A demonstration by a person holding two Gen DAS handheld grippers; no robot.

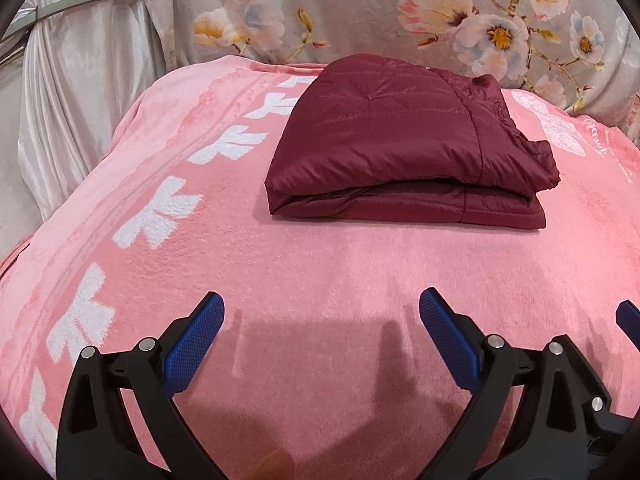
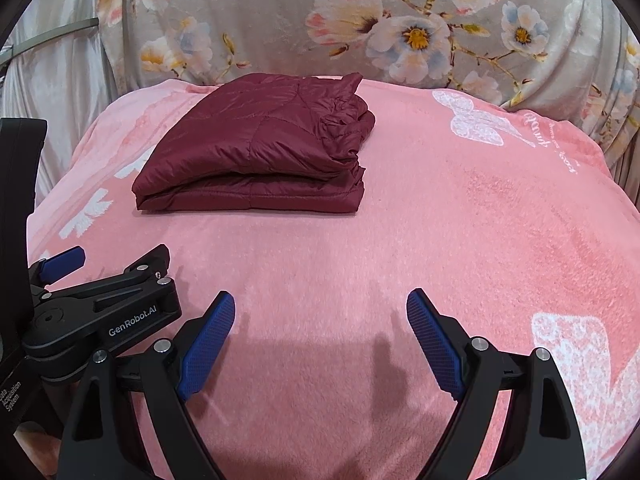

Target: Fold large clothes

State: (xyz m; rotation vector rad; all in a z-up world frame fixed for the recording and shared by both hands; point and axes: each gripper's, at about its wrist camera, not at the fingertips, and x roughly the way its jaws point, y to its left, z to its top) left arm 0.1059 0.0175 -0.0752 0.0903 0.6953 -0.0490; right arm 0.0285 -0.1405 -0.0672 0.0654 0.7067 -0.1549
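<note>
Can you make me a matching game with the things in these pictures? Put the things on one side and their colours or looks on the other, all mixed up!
Things:
1. jacket
2. blanket
3. cloth at the back
4. left gripper pads

Looks:
A. grey with flowers
B. blue and bumpy
C. dark red, folded in a pile
D. pink with white patterns

Right pairs: 1-C, 2-D, 3-A, 4-B
</note>
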